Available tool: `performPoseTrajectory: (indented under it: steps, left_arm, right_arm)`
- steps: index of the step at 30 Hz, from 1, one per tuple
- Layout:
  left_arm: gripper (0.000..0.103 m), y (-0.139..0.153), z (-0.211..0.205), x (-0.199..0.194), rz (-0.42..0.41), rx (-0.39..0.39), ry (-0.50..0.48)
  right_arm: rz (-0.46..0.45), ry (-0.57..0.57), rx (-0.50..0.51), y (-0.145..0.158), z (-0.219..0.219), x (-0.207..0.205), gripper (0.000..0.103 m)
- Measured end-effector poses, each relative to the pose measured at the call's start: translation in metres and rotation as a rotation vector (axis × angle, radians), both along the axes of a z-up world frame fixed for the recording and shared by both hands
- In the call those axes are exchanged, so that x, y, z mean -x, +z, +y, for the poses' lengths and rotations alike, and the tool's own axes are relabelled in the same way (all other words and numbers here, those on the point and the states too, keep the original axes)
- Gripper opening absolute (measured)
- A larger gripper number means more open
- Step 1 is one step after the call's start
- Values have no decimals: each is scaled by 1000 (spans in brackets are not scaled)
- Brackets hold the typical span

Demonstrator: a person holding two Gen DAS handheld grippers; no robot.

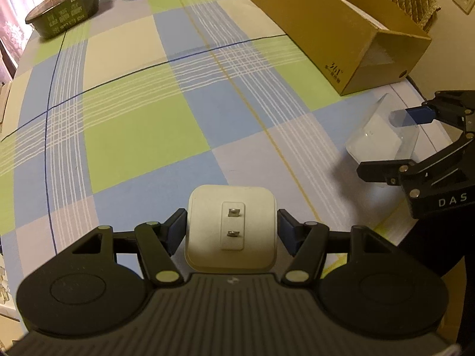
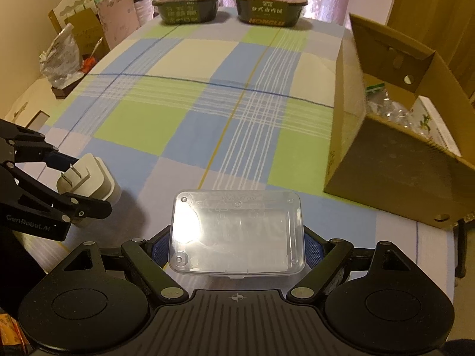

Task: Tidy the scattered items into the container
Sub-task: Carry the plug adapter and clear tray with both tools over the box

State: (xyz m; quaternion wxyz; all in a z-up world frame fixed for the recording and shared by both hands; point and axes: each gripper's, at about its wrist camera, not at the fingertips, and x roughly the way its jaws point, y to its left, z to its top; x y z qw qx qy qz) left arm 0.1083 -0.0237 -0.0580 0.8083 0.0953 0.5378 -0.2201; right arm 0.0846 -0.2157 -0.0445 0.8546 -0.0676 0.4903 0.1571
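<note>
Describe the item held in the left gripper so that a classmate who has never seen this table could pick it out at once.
Start at the checked tablecloth, with the cardboard box at its right edge. At the near edge, the left gripper clamps a white plug adapter. Unlike the clear plastic box beside it, it is opaque, with two metal prongs.
</note>
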Motion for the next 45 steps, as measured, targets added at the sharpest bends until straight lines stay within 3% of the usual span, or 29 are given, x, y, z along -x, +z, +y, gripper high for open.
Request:
performPoseTrajectory:
  steps: [20, 35, 45]
  left_arm:
    - [60, 50, -42, 9, -82, 42, -51]
    - [60, 105, -125, -28, -200, 100, -177]
    - [60, 137, -189, -64, -279, 114, -271]
  right_arm:
    - [-94, -135, -35, 58, -41, 16, 87]
    - [-202, -268, -30, 114, -119, -12, 87]
    - [-250, -297, 3, 127, -160, -45, 87]
